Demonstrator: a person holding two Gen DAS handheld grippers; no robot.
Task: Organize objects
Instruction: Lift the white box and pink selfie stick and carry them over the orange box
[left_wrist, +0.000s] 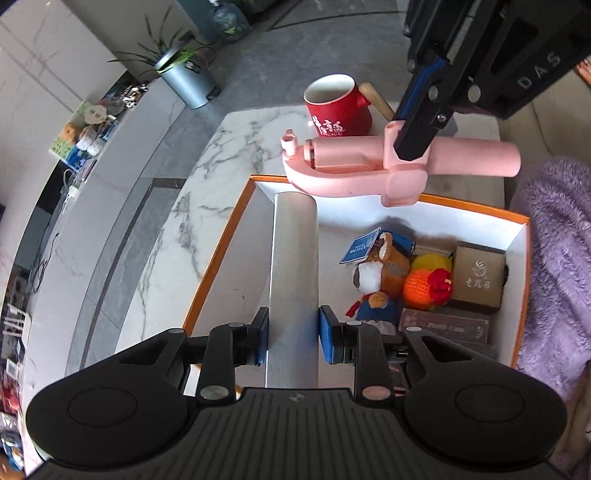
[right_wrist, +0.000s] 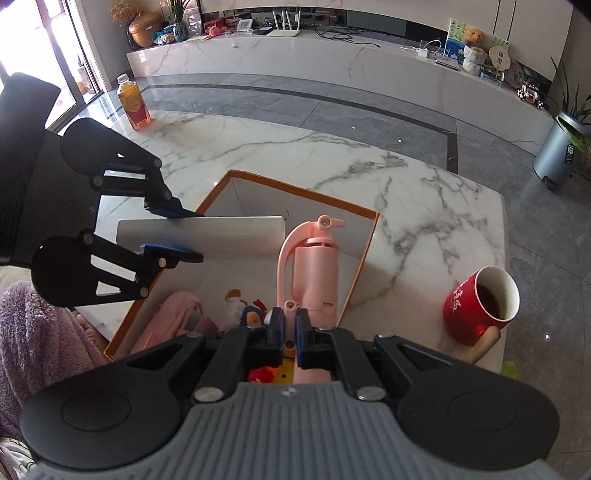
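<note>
My left gripper is shut on a silver cylinder and holds it over the left part of the orange-rimmed white box. My right gripper is shut on a pink extinguisher-shaped object, held over the box's far edge. That pink object and the right gripper also show in the left wrist view, and the cylinder and the left gripper in the right wrist view. In the box lie a plush toy, an orange knitted ball and small brown boxes.
A red mug with a wooden handle stands on the marble table right of the box; it also shows in the left wrist view. A drink bottle stands at the table's far left. A purple fluffy blanket lies beside the box.
</note>
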